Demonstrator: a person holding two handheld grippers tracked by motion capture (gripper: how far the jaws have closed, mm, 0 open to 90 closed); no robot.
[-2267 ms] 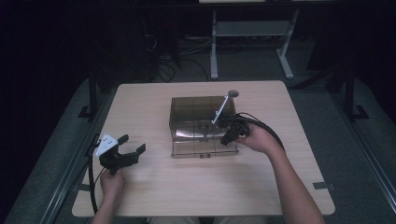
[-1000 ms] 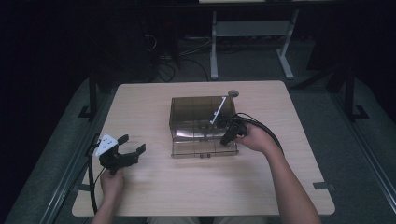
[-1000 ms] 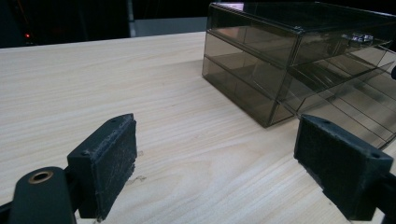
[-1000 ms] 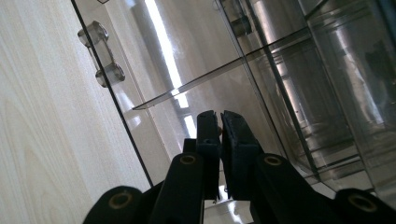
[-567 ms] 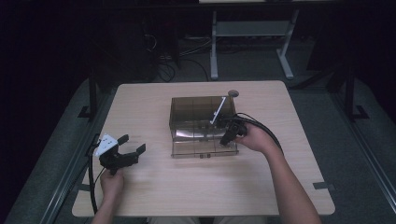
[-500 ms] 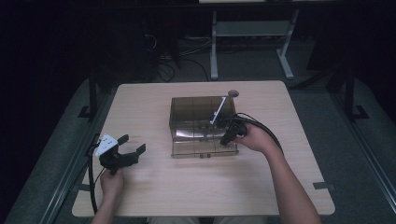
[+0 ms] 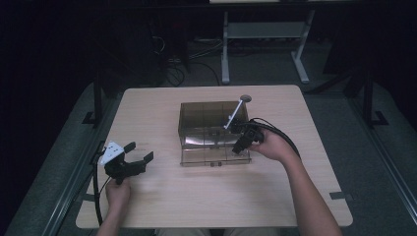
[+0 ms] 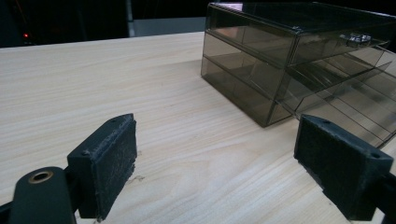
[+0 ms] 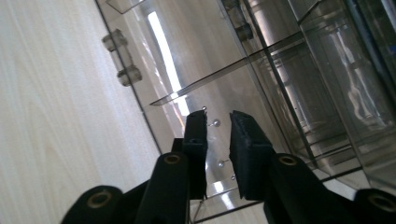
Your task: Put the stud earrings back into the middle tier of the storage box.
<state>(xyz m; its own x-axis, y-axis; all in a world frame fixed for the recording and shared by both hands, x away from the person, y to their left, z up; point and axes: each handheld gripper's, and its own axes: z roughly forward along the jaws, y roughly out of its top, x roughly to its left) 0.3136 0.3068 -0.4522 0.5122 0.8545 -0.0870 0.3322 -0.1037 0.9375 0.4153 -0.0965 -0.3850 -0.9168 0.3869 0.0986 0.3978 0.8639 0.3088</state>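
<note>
From the high view, the smoked drawer box (image 7: 209, 129) sits mid-table, a drawer pulled out; the right gripper (image 7: 242, 142) partly hides its corner. The left gripper (image 8: 215, 172) gapes, empty, wide bare table (image 8: 93, 84) around. In the right gripper view, the jaws have just been opening, slightly parted, with nothing pinched.

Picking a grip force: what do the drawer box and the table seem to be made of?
Drawer box: probably smoke-tinted clear plastic, glossy; the dividers show through the walls and light glints off them. Table: pale wood or wood-look laminate, matte; fine grain lines, no glare.
</note>
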